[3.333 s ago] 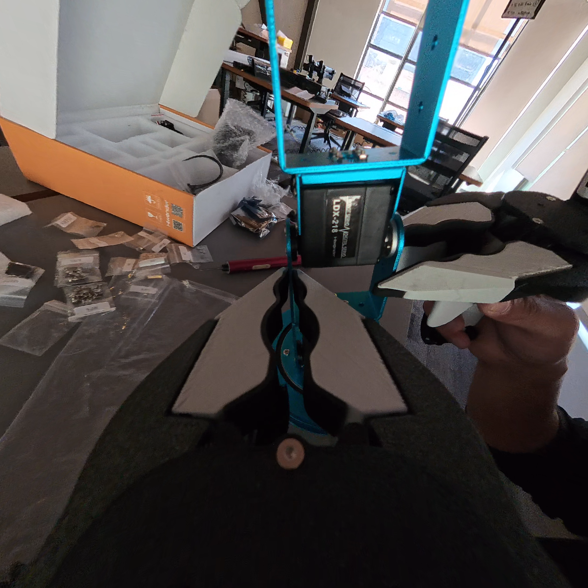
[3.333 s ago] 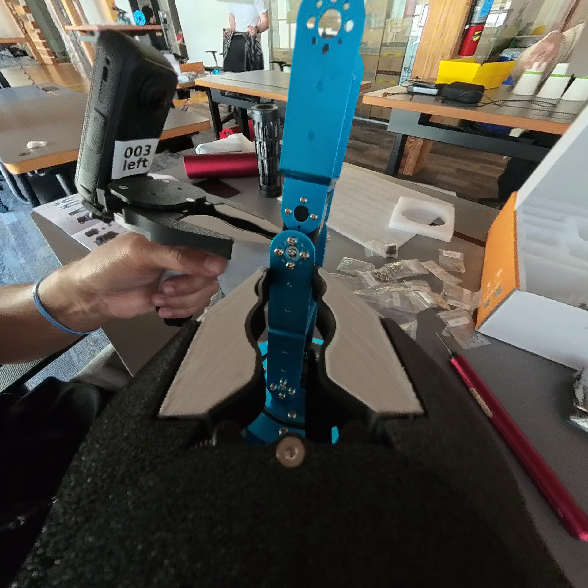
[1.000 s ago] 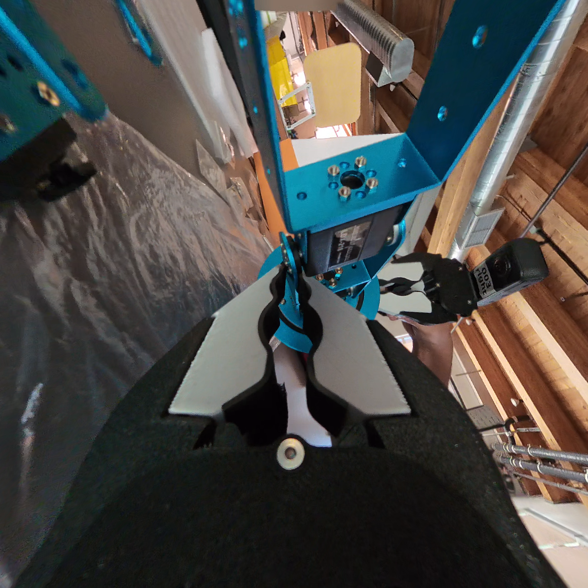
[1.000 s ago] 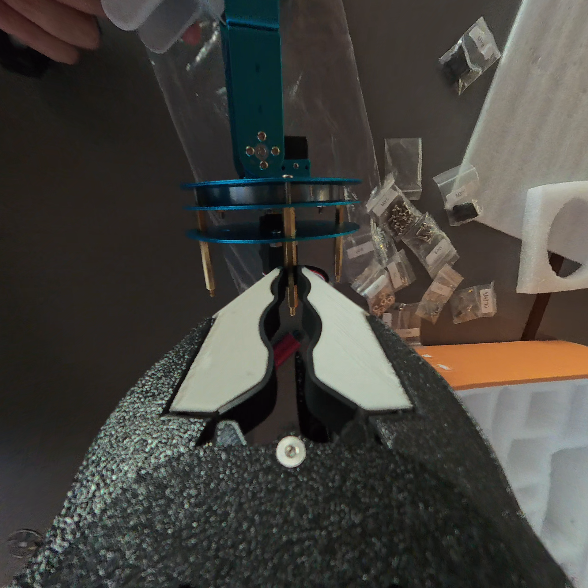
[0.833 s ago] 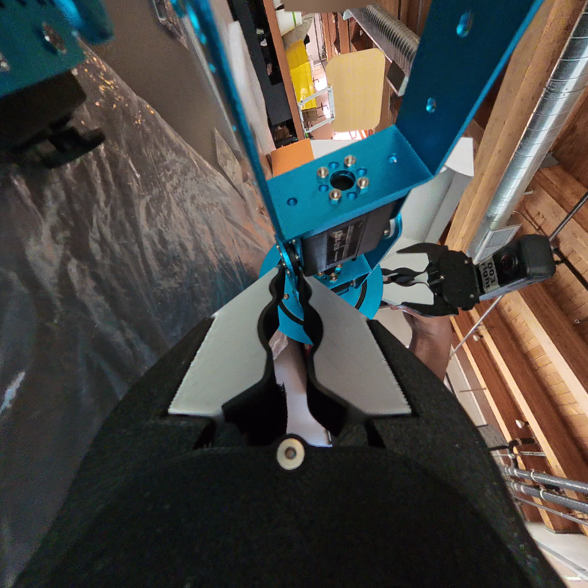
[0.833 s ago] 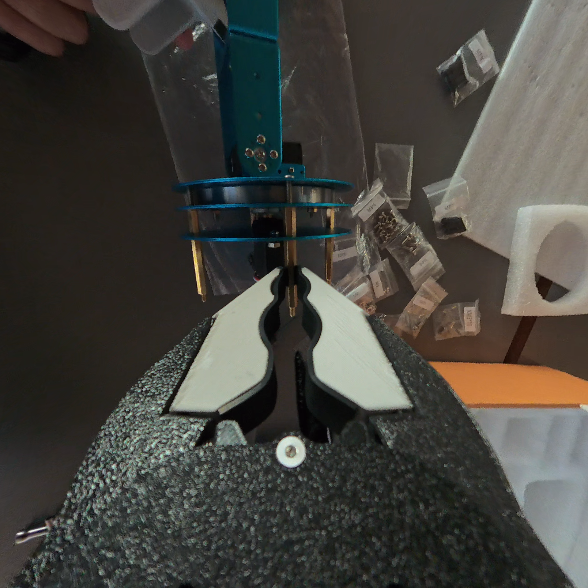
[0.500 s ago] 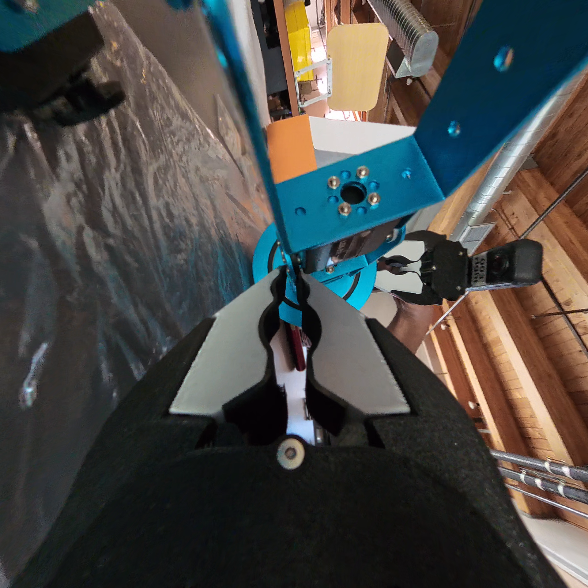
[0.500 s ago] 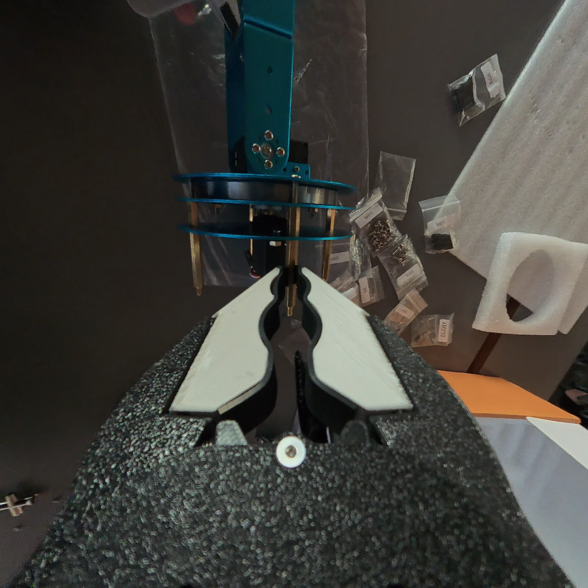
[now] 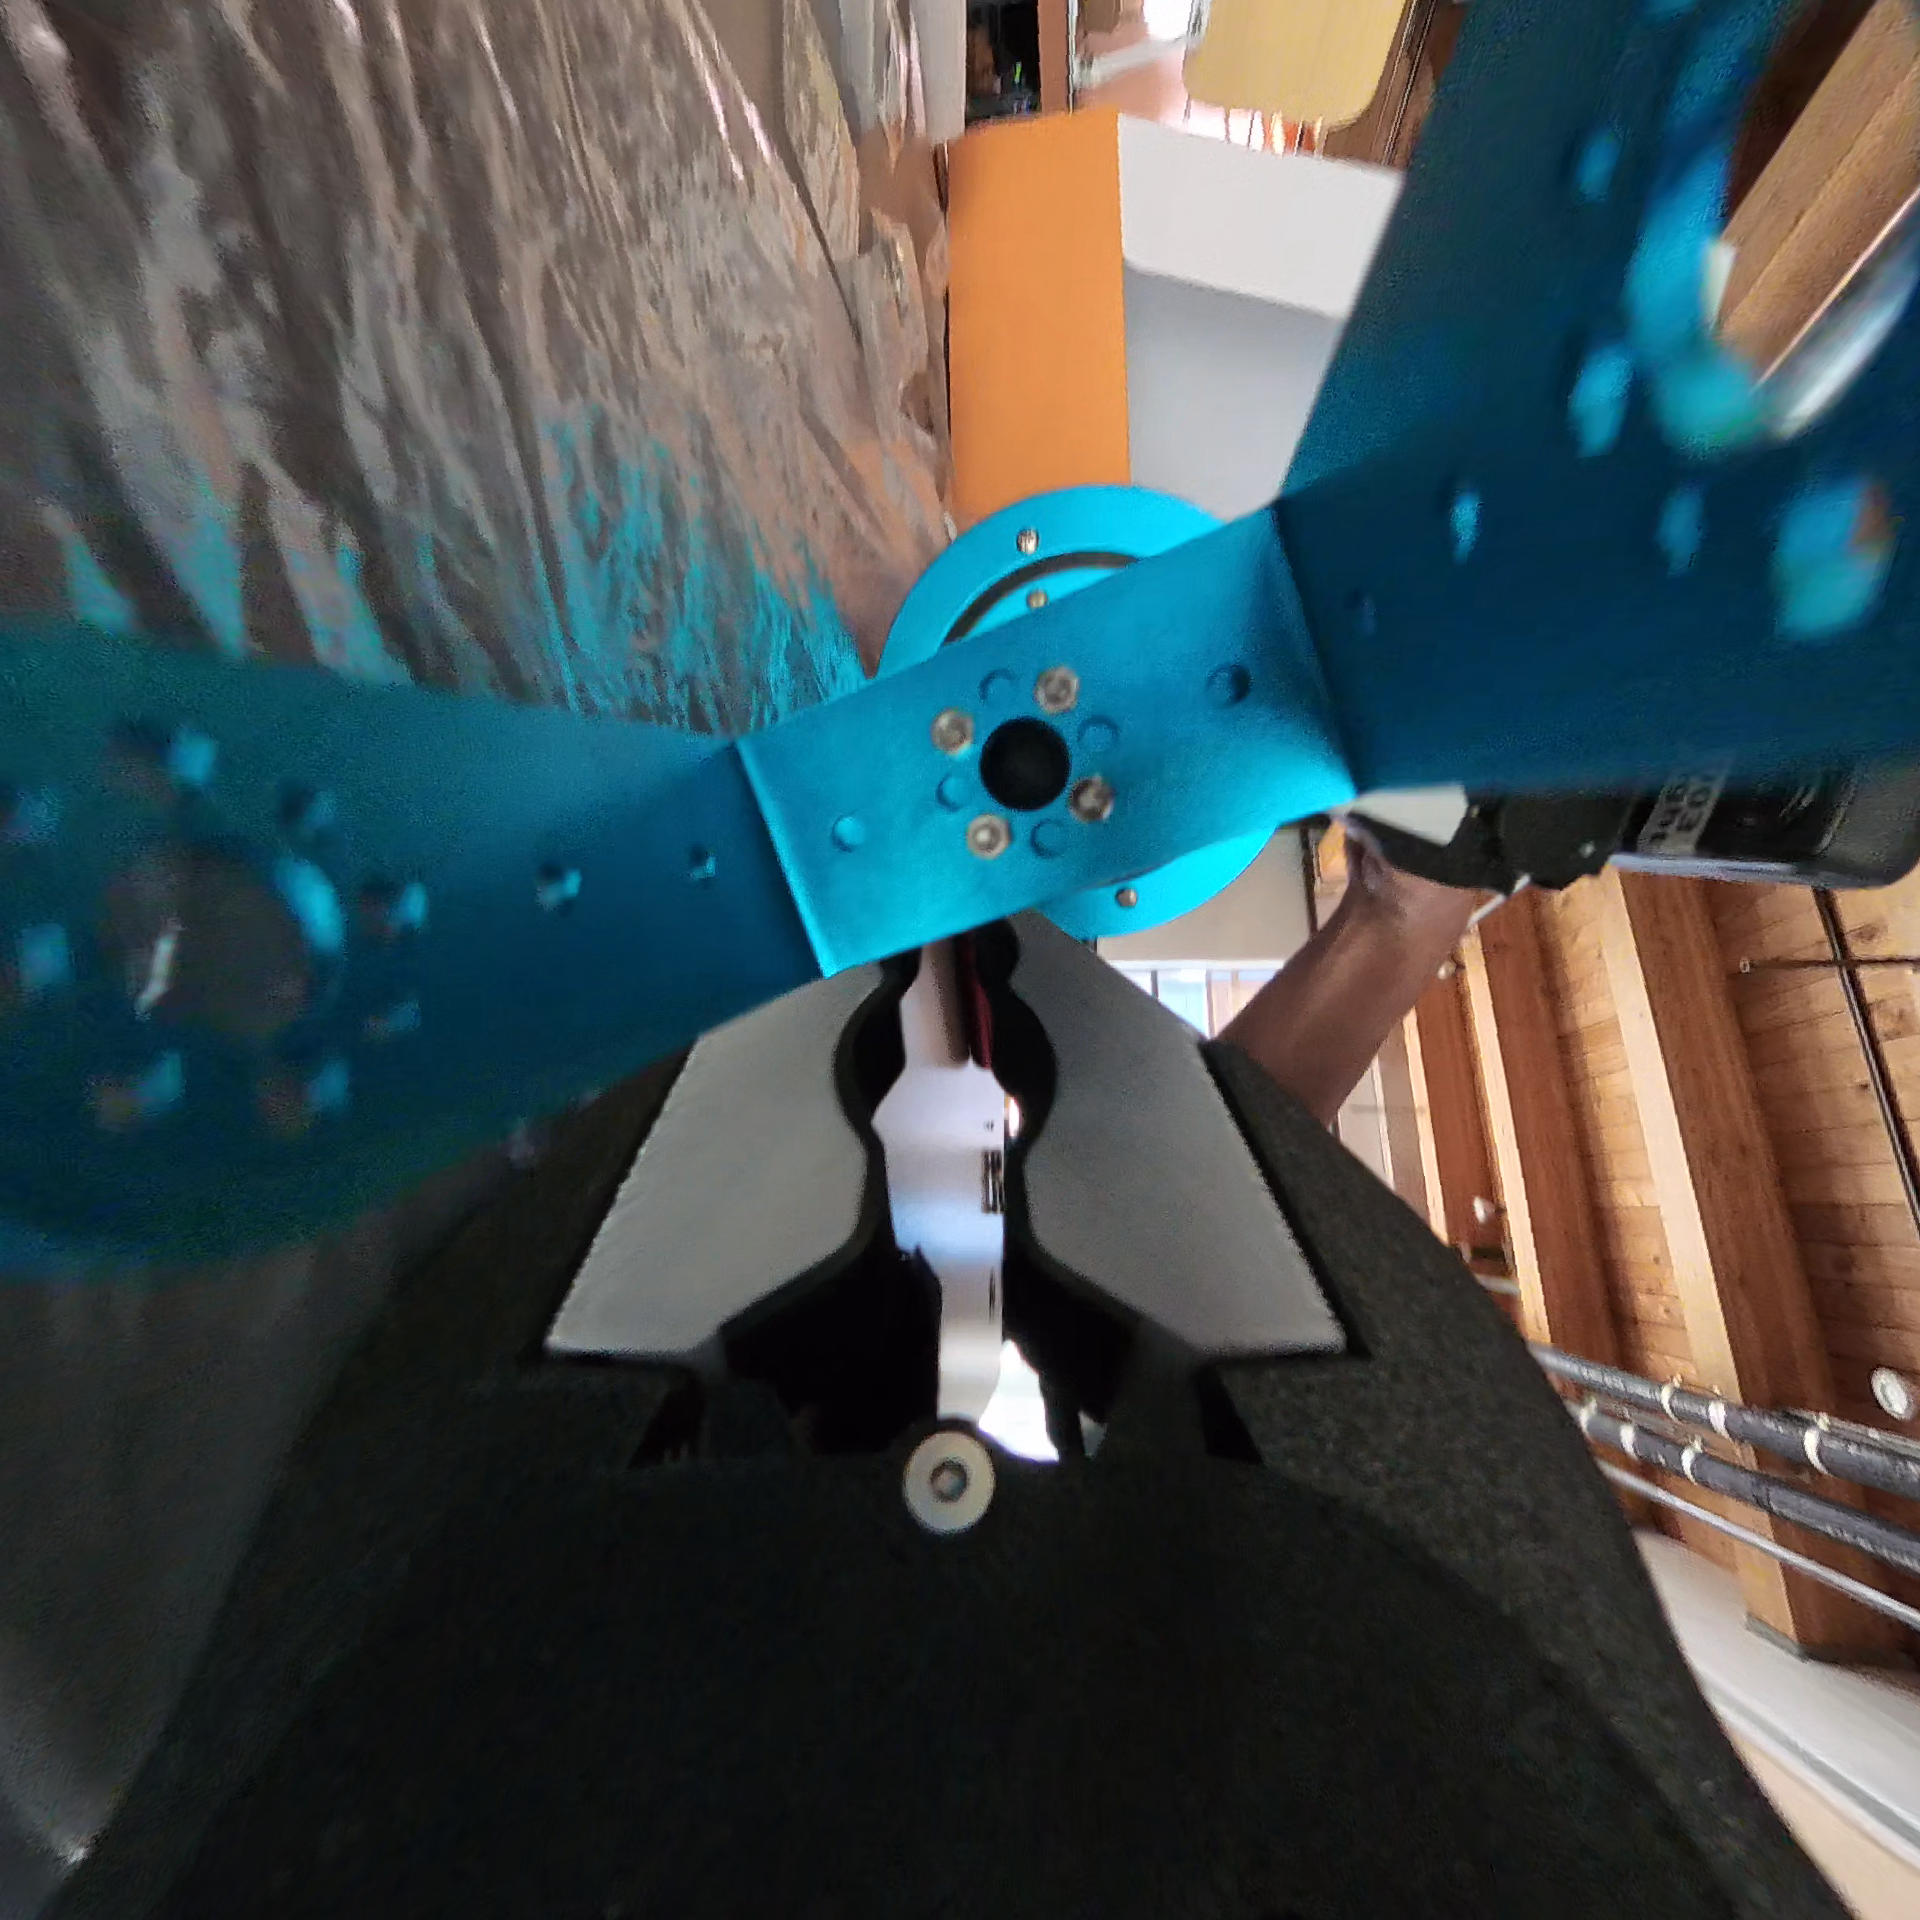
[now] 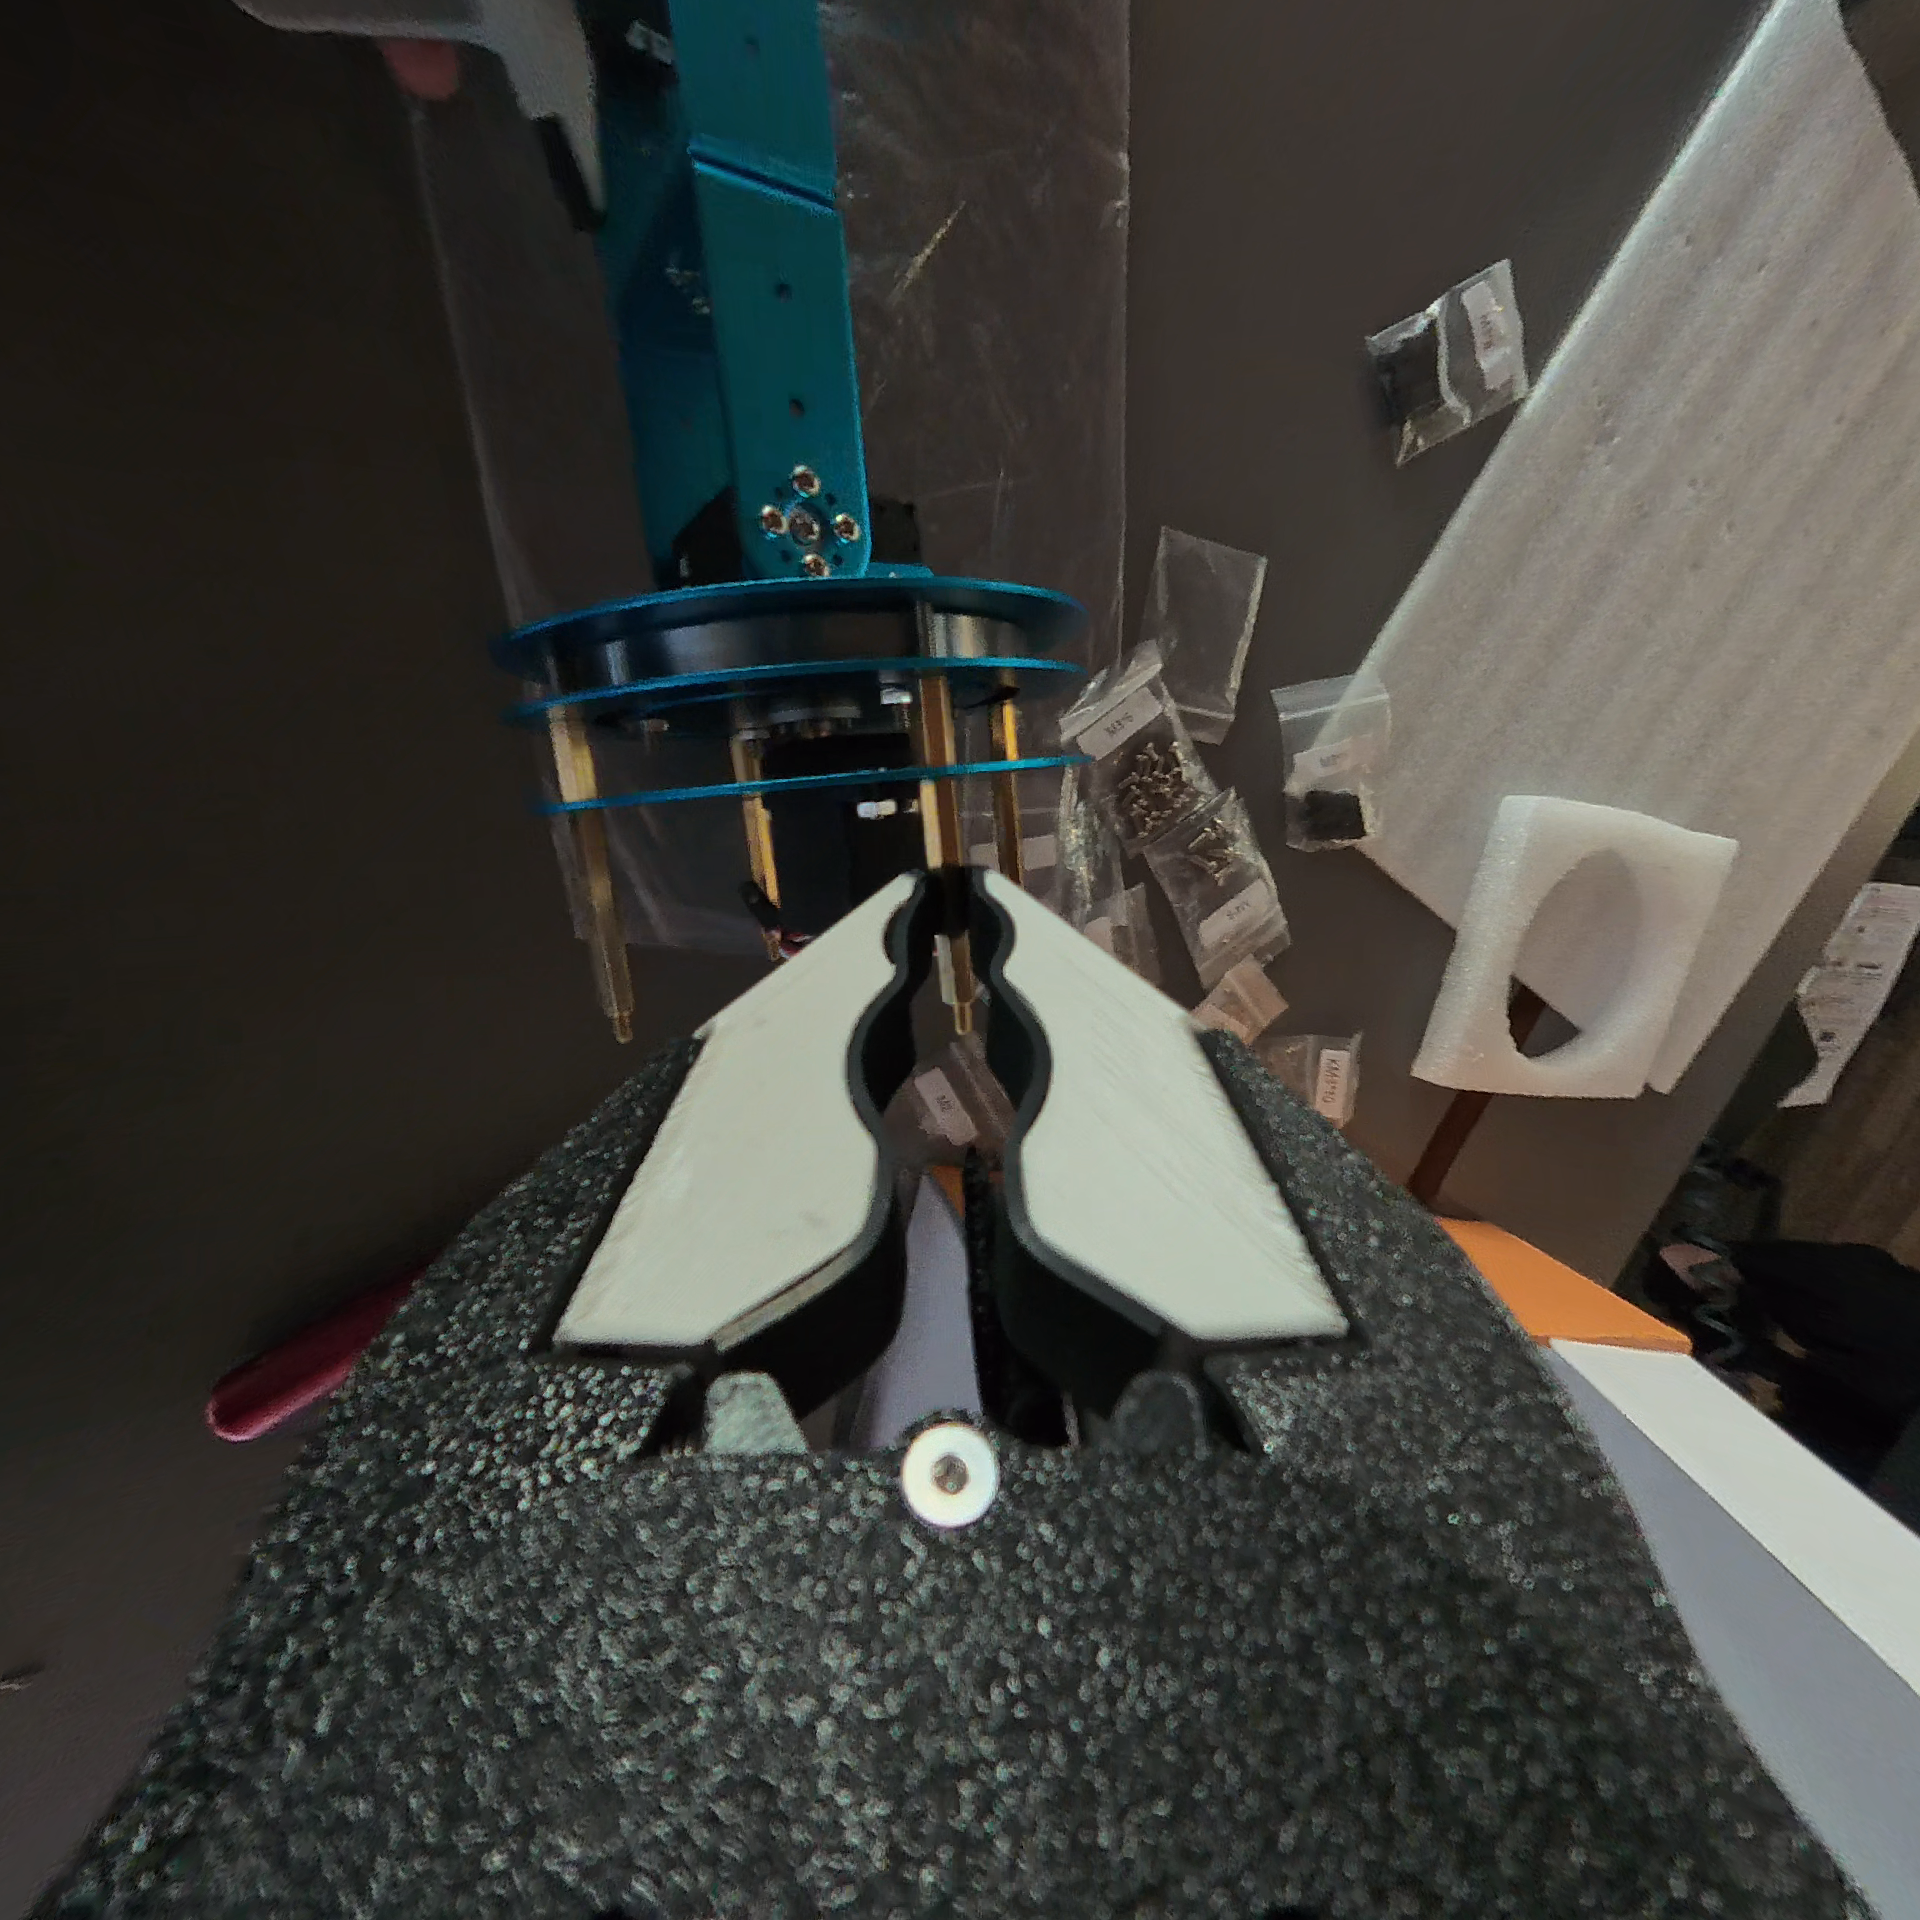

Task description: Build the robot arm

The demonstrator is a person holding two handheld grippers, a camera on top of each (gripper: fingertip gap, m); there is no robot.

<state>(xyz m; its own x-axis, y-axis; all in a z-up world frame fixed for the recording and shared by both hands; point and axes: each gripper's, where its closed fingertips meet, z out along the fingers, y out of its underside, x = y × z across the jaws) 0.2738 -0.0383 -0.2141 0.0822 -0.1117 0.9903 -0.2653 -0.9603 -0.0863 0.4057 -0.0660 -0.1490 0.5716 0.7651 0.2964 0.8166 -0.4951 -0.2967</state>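
Observation:
A blue metal robot arm is held tipped over above the dark table (image 10: 208,623). Its U-bracket (image 9: 1029,769) lies blurred across the left wrist view, in front of the round blue base (image 9: 956,613). My left gripper (image 9: 958,948) sits just under the bracket with its jaws a little apart and nothing seen between them. In the right wrist view my right gripper (image 10: 945,883) is shut on a brass standoff (image 10: 954,966) under the stacked base discs (image 10: 790,634). The blue arm link (image 10: 769,343) runs up from the discs. The left gripper's white finger (image 10: 540,94) is beside that link.
An orange and white box (image 9: 1039,312) lies beyond the base and shows in the right wrist view (image 10: 1558,1299). A foam block with a hole (image 10: 1579,945), a foam sheet (image 10: 1662,520), small bags of screws (image 10: 1174,800), a clear plastic sheet (image 10: 997,312) and a red screwdriver (image 10: 291,1392) lie on the table.
The arm went from upright to tipped over. In the last half second the bracket swung across the left view and the left jaws parted off its edge. The right gripper keeps its standoff.

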